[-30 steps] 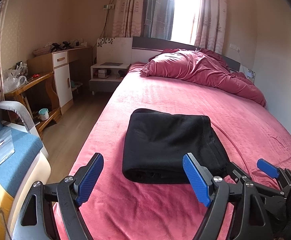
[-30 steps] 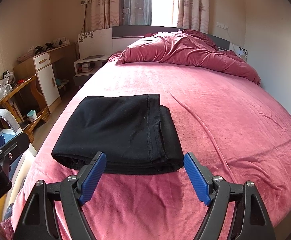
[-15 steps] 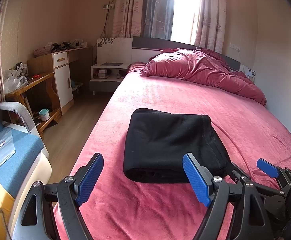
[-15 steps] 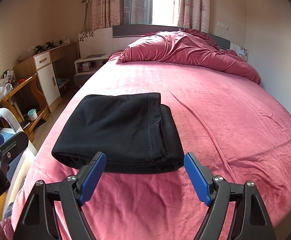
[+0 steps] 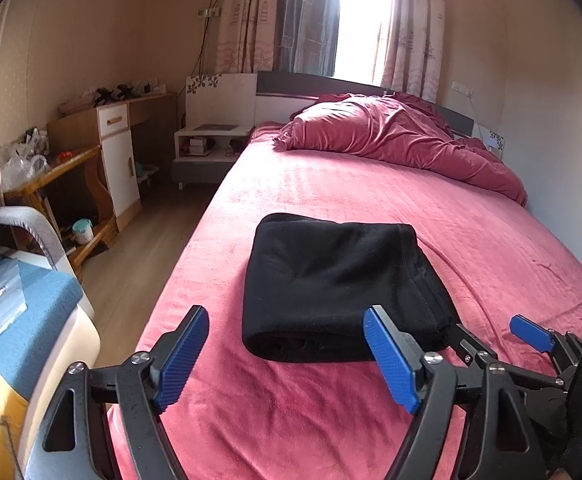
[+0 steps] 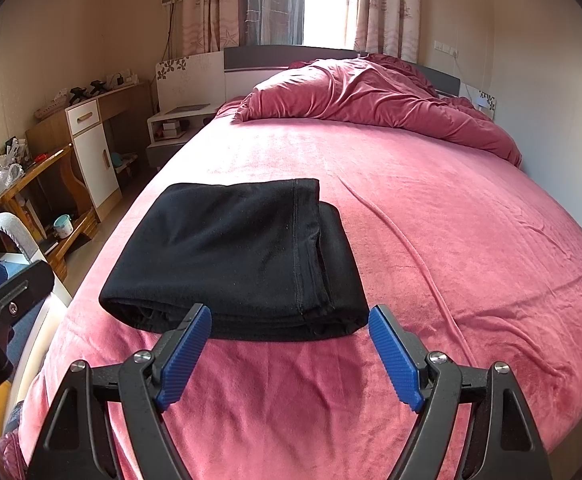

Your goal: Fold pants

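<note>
The black pants (image 5: 331,280) lie folded into a flat rectangle on the pink bed (image 5: 371,192), near its left edge; they also show in the right wrist view (image 6: 243,256). My left gripper (image 5: 287,356) is open and empty, just short of the pants' near edge. My right gripper (image 6: 289,356) is open and empty, also just in front of the folded stack. The right gripper shows at the right of the left wrist view (image 5: 531,334).
A bunched pink duvet (image 6: 363,100) lies at the head of the bed. A blue chair (image 5: 23,320) stands left of the bed's foot. A wooden desk (image 5: 71,168), cabinet and nightstand (image 5: 207,148) line the left wall. A wall runs along the bed's right side.
Both grippers have drawn back very slightly from the pants. The pants have not moved.
</note>
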The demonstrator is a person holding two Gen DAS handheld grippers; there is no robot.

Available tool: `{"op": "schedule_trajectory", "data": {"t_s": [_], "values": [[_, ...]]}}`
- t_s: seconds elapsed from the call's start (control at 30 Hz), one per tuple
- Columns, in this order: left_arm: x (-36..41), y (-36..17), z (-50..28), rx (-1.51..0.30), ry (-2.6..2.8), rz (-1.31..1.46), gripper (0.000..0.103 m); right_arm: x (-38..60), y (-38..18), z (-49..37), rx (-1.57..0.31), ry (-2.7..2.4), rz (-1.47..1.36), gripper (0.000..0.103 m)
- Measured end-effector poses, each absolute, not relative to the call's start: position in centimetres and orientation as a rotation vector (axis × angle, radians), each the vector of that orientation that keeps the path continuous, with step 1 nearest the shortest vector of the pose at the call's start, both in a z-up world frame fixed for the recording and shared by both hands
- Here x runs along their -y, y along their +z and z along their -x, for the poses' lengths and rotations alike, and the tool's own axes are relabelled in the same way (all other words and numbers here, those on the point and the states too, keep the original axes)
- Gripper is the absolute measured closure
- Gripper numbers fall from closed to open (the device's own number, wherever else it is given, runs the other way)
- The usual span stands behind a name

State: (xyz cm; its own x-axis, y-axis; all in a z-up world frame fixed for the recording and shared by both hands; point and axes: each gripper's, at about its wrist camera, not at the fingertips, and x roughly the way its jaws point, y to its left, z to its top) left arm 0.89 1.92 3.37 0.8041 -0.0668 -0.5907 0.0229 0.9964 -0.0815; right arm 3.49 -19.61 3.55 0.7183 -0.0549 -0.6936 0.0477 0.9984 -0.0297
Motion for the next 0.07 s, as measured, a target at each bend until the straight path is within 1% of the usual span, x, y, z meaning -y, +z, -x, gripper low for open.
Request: {"op": "schedule_trajectory", "data": {"t_s": [0.07], "values": [[-1.93,3.16,-0.9,-0.643,-0.06,0.08,0.024,20.31,3.07,-3.5,-0.781,-0.06,-0.007,0.021]]}}
